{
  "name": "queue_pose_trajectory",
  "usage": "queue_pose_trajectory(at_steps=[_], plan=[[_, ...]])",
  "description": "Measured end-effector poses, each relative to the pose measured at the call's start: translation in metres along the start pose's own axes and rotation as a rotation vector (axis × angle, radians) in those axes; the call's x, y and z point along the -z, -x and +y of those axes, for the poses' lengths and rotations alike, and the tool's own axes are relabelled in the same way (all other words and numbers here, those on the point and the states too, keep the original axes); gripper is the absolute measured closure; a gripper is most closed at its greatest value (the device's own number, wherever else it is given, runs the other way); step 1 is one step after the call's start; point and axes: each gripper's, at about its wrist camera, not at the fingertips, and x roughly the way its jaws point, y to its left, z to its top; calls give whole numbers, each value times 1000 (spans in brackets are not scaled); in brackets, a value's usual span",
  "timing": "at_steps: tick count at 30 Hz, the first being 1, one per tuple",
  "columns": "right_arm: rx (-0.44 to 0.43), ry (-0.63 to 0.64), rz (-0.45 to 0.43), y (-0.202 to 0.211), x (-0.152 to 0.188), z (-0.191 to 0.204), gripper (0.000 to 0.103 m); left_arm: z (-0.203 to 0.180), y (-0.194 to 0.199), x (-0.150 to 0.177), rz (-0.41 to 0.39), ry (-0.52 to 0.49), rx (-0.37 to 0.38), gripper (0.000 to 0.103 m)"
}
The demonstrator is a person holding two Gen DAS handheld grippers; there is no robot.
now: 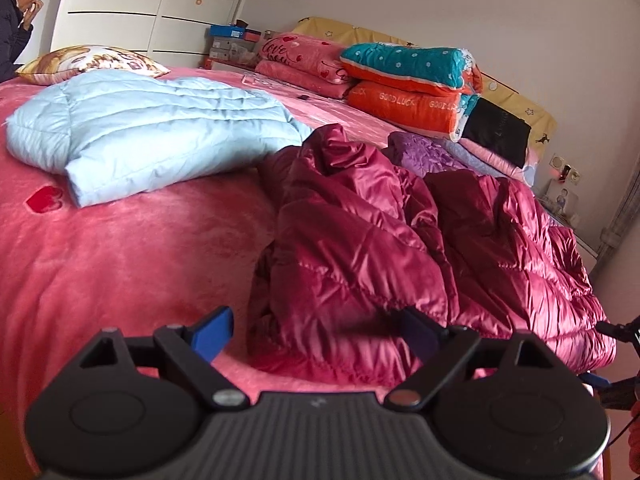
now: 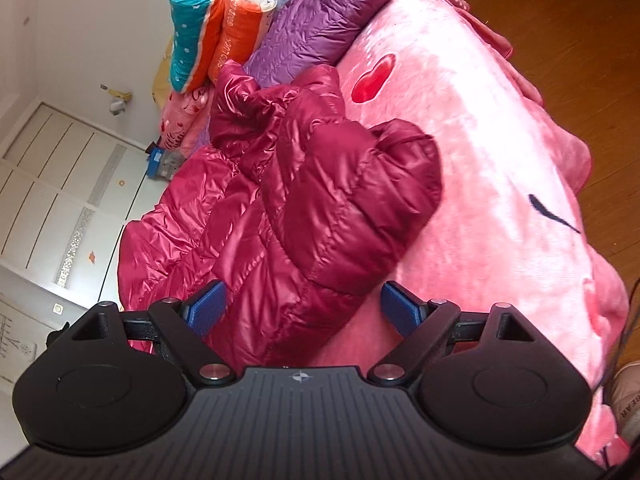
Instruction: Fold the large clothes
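A shiny dark red puffer jacket (image 1: pixel 380 248) lies crumpled on the pink bed cover (image 1: pixel 120 260). My left gripper (image 1: pixel 316 334) is open just above the jacket's near edge, its blue pads wide apart and gripping nothing. In the right wrist view the same red jacket (image 2: pixel 304 200) lies in a heap, one padded fold bulging toward me. My right gripper (image 2: pixel 302 308) is open too, the fold's lower end lying between its blue pads (image 2: pixel 206 310) without being pinched. A folded light blue puffer jacket (image 1: pixel 156 136) rests at the left, and a purple puffer jacket (image 2: pixel 316 24) lies behind the red one.
Stacked folded quilts (image 1: pixel 416 84), orange, teal and pink, sit at the head of the bed, with a printed pillow (image 1: pixel 92 62) at the far left. A person (image 1: pixel 18 20) stands by the white wardrobe (image 1: pixel 152 8). Wooden floor (image 2: pixel 580 40) borders the bed's right side.
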Motion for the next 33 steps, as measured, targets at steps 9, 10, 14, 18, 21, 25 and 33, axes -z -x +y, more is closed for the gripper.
queue_pose_trajectory(at_steps=[9, 10, 14, 18, 21, 25, 33], plan=[[17, -45, -31, -15, -12, -7, 0, -1, -17, -1, 18, 10, 36, 19], [23, -42, -34, -17, -12, -6, 0, -4, -18, 0, 20, -1, 39, 23], [67, 5, -54, -22, -14, 1, 18, -8, -19, 1, 14, -31, 37, 42], [86, 8, -60, -23, -17, -1, 37, 6, -17, -5, -1, 44, 36, 69], [113, 32, -61, -23, -18, 1, 44, 14, -13, -6, -10, 94, 47, 79], [159, 140, -74, -23, -17, 14, 49, 26, -9, -9, -36, 186, 76, 84], [188, 179, -69, -23, -17, 12, 53, 22, -20, -5, 13, 187, 35, 70]])
